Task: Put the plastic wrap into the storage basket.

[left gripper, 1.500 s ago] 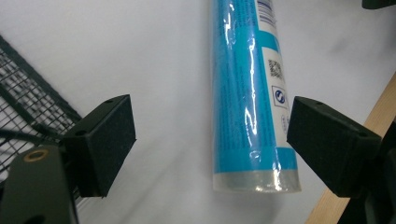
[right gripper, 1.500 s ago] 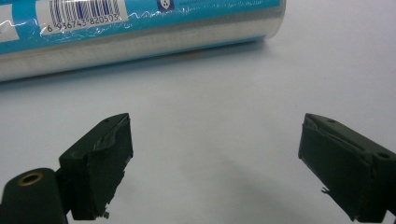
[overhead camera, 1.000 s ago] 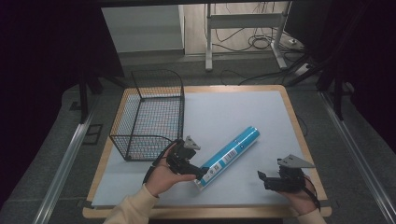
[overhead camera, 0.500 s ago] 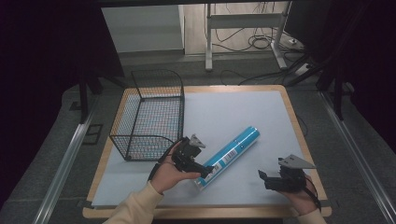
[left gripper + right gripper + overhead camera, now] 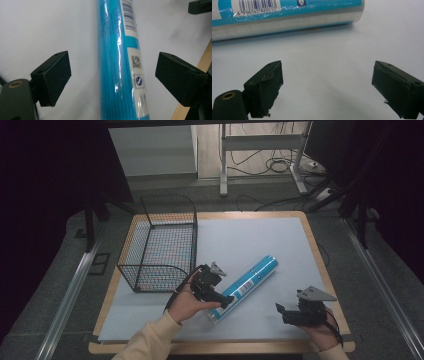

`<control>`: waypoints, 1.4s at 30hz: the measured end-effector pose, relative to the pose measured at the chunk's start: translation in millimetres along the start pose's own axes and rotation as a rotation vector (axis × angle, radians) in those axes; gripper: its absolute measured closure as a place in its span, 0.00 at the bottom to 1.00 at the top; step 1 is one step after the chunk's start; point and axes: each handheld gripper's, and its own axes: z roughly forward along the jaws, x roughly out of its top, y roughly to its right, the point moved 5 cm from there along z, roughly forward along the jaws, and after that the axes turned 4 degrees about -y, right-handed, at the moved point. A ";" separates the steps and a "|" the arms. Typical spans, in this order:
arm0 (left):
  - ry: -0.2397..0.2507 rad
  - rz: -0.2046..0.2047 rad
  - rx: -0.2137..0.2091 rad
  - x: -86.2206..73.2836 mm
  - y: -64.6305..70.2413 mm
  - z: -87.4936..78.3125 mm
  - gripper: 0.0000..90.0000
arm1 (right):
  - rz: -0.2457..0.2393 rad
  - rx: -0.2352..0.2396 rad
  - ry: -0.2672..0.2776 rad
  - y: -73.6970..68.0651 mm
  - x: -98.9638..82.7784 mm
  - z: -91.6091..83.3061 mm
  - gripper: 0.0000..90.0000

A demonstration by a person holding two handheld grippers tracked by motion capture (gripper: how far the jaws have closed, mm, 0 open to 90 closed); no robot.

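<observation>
Left hand-held gripper [image 5: 226,301] straddling the blue tube [image 5: 245,287] near its lower end, jaws spread wide, pads standing clear of the wrap on both sides. Tube lying flat on the white worktop [image 5: 260,240], running from 7 o'clock toward 1 o'clock. Right hand-held gripper [image 5: 281,312] resting at 5 o'clock, jaws spread, nothing between. Wire basket [image 5: 159,245] sitting at 10 o'clock of the tube, apart.
</observation>
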 end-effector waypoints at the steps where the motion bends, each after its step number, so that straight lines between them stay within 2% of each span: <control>1: -0.001 0.004 -0.003 1.6 1.1 0.8 0.15 | -0.001 -0.001 0.000 0.1 -0.1 -0.2 0.12; 11: -0.017 0.033 0.000 19.2 8.8 11.1 0.14 | 0.000 -0.003 -0.003 0.6 -0.3 0.0 0.12; 15: -0.022 0.038 -0.009 25.4 10.3 14.6 0.13 | 0.002 -0.004 -0.008 0.7 -0.9 0.2 0.12; 19: -0.027 0.060 -0.017 31.3 10.6 17.1 0.12 | 0.002 -0.005 -0.011 1.4 -1.3 0.7 0.12; 22: -0.016 0.067 -0.019 36.8 10.6 16.4 0.11 | 0.007 -0.006 -0.013 1.6 -1.6 0.7 0.12; 25: -0.025 0.080 -0.009 42.5 10.3 16.6 0.11 | 0.007 -0.007 -0.012 1.6 -1.4 0.7 0.12; 29: -0.031 0.069 0.005 50.6 10.0 20.4 0.11 | 0.008 -0.007 -0.012 1.9 -1.5 0.9 0.12; 33: -0.064 0.070 0.020 55.4 9.2 27.2 0.12 | 0.009 -0.007 -0.012 2.1 -1.7 1.1 0.12; 42: -0.134 0.087 0.024 65.5 11.6 50.0 0.12 | 0.007 -0.004 -0.011 2.0 -1.8 1.2 0.12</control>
